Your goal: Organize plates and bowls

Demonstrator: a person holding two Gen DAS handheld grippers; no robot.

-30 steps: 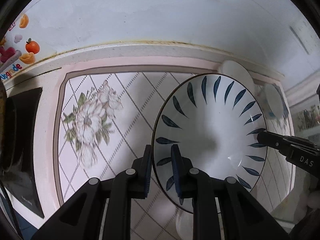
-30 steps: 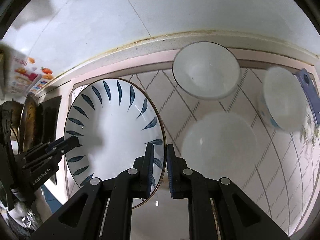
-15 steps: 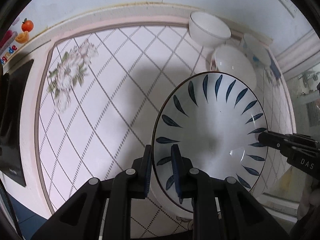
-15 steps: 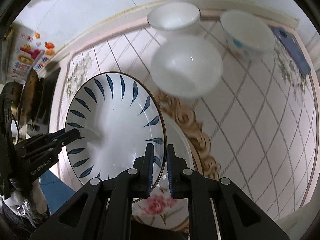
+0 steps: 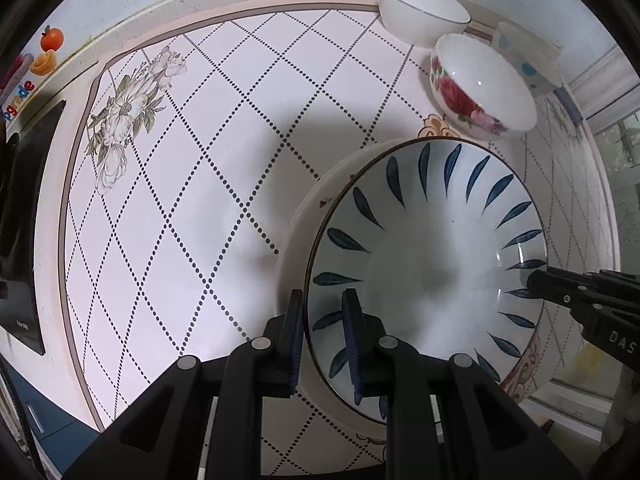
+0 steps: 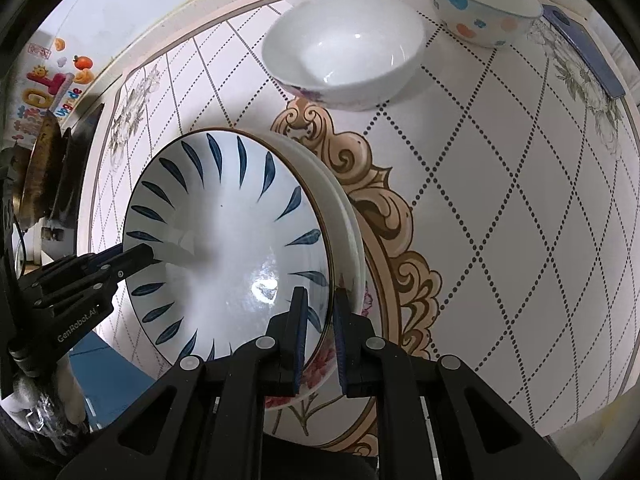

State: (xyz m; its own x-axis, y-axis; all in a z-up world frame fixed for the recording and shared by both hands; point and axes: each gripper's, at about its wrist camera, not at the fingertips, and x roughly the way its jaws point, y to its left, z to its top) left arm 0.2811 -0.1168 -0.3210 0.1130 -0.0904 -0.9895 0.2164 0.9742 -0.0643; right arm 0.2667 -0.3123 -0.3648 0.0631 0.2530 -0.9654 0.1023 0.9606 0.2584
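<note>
Lowered, 1 blue-leaf plate [image 5: 424, 248] now overlaps 1 floral plate [image 6: 348, 240].

floral plate [image 6: 320, 376] mostly hidden under leaf-pattern plate [image 6: 228, 248]

We see bright, even light in both views. Glare marks the blue-leaf plate [image 6: 228, 248]; a soft shadow crosses the tiled counter [image 5: 192, 200]. Fisheye distortion bends the edges, with dark corners. Focus is sharp.

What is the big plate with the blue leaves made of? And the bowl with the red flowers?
The blue-leaf plate looks like glazed ceramic: bright glare spots shine on its smooth white face. The rose bowl seems the same, glossy white with printed flowers.
</note>
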